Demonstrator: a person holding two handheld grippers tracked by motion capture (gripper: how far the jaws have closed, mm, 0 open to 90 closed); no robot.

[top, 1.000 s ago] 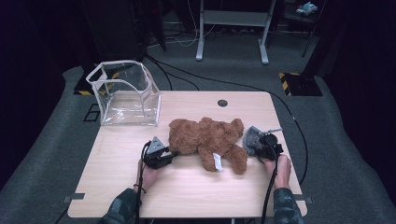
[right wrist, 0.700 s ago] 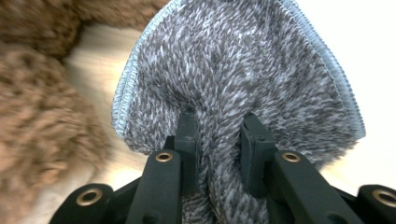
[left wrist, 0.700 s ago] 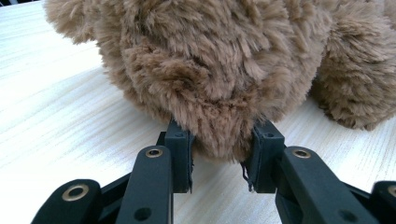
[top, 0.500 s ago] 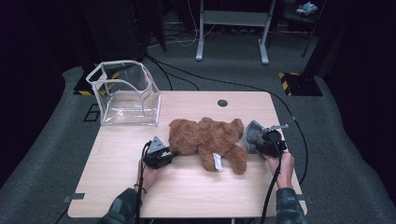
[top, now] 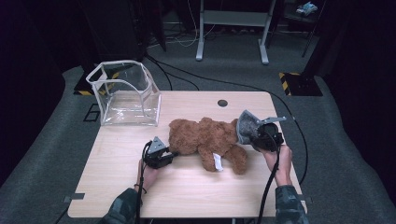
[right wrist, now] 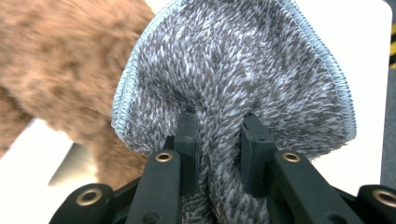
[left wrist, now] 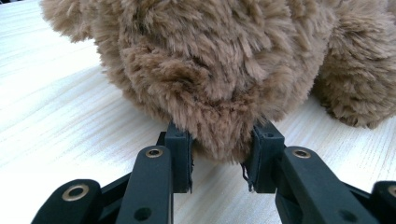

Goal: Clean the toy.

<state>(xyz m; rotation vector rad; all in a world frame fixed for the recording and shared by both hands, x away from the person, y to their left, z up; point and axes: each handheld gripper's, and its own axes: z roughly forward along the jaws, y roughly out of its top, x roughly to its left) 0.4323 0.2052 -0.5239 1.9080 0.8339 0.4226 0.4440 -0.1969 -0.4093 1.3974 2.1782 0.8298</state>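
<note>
A brown teddy bear (top: 205, 140) lies across the middle of the wooden table (top: 112, 186). My left gripper (top: 173, 153) rests low on the table at the bear's left end. In the left gripper view this gripper (left wrist: 222, 144) is shut on a bulge of the bear's (left wrist: 210, 70) fur. At the bear's right end my right gripper (top: 253, 134) is raised above the table and holds a grey knitted cloth (top: 246, 125). In the right gripper view that gripper (right wrist: 217, 135) pinches a fold of the cloth (right wrist: 233, 60), with the blurred bear (right wrist: 60, 70) behind it.
A clear plastic box (top: 125, 93) stands open at the table's back left corner. A round cable hole (top: 222, 102) sits near the far edge. A white tag (top: 217, 162) hangs from the bear. Cables run over the floor beyond the table.
My right gripper has risen off the table with the grey cloth, which now stands up beside the bear. The left gripper and the bear have stayed put.
</note>
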